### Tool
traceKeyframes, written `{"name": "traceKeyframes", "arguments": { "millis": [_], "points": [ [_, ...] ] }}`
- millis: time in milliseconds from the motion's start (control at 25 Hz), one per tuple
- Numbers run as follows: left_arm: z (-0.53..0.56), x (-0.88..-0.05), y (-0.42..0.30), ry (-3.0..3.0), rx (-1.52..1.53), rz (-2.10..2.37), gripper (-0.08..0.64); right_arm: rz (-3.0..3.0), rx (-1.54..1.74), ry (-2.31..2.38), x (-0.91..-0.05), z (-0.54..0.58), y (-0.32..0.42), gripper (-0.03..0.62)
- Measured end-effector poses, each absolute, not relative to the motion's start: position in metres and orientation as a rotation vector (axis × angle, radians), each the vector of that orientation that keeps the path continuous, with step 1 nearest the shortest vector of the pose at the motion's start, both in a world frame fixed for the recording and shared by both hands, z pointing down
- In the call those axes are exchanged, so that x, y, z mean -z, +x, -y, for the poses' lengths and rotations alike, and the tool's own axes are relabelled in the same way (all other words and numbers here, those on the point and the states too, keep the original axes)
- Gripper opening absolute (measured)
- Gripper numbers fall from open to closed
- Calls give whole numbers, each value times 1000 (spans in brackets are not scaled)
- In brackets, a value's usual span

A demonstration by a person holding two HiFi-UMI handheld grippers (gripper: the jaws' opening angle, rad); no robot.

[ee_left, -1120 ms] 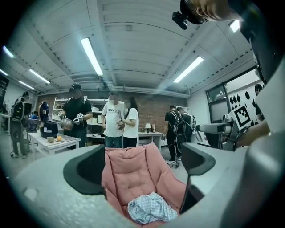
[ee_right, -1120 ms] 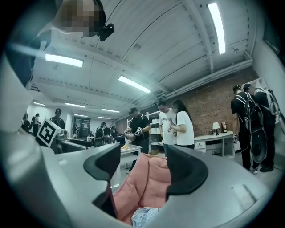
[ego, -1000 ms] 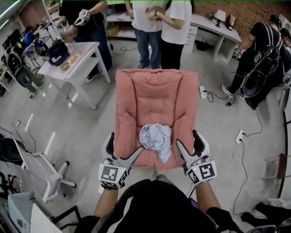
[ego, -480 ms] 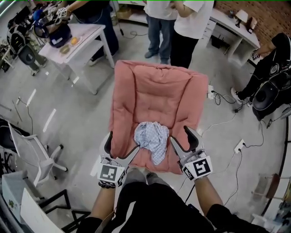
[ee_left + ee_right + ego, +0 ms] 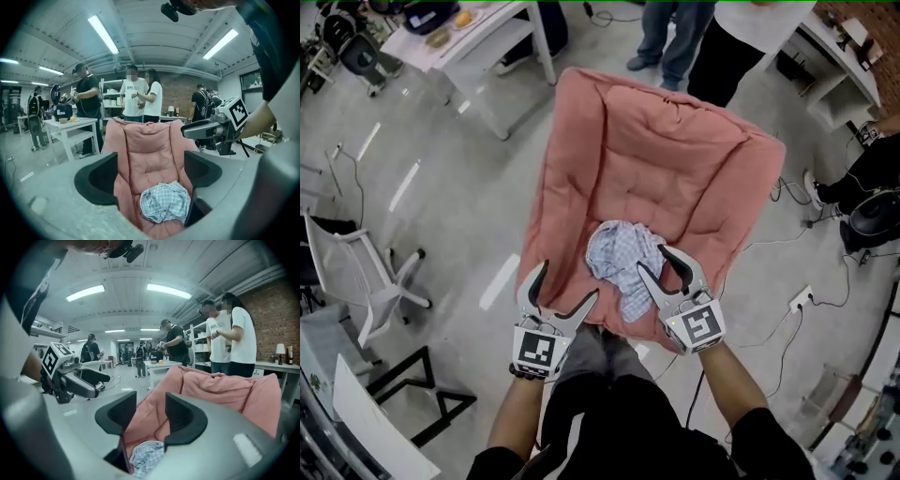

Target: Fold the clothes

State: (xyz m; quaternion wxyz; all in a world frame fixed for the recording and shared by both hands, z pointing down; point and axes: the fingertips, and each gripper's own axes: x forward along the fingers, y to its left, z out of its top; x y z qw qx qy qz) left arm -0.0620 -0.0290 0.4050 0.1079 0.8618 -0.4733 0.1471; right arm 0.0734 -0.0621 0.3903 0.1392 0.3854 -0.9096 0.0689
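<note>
A crumpled blue-and-white checked cloth (image 5: 623, 261) lies in a heap on the seat of a pink padded chair (image 5: 666, 159). In the left gripper view the cloth (image 5: 164, 202) sits low and ahead, between and beyond the jaws. My left gripper (image 5: 567, 281) hovers at the seat's front left edge, open, apart from the cloth. My right gripper (image 5: 653, 261) is over the cloth's right side, its jaws narrower but with a gap. Both sets of jaws have just been closing, and nothing is between them. The right gripper view shows the cloth (image 5: 147, 453) just below its jaws.
A white table (image 5: 483, 37) with small items stands at the back left, and a white office chair (image 5: 370, 281) at the left. Two people stand behind the pink chair (image 5: 140, 96). Cables and a power strip (image 5: 802, 298) lie on the floor at the right.
Both grippers have come down and forward to the front of the seat. The right one now reaches the cloth's edge. Both pairs of jaws stand narrower than before.
</note>
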Motion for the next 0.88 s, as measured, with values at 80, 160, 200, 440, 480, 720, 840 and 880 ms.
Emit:
{"name": "traceKeyframes", "arguments": {
  "millis": [80, 160, 200, 440, 480, 720, 840, 880],
  "points": [
    [30, -428, -64, 2511, -456, 1381, 434, 2572, -227, 1066, -420, 71, 65, 187],
    [29, -450, -67, 2488, -481, 1372, 428, 2561, -259, 1020, -444, 76, 55, 183],
    [29, -461, -69, 2479, -495, 1368, 428, 2568, -262, 993, -455, 79, 48, 181],
    [35, -521, -85, 2435, -542, 1341, 428, 2492, -78, 757, -536, 101, 16, 181],
    [35, -529, -85, 2428, -549, 1338, 426, 2473, -68, 725, -548, 102, 13, 181],
    [37, -572, -85, 2385, -583, 1315, 411, 2371, -120, 612, -622, 107, 5, 170],
    [35, -596, -83, 2363, -614, 1289, 405, 2338, -125, 561, -652, 112, -1, 169],
    [35, -604, -83, 2355, -623, 1281, 403, 2328, -118, 545, -661, 114, -3, 170]
  ]
}}
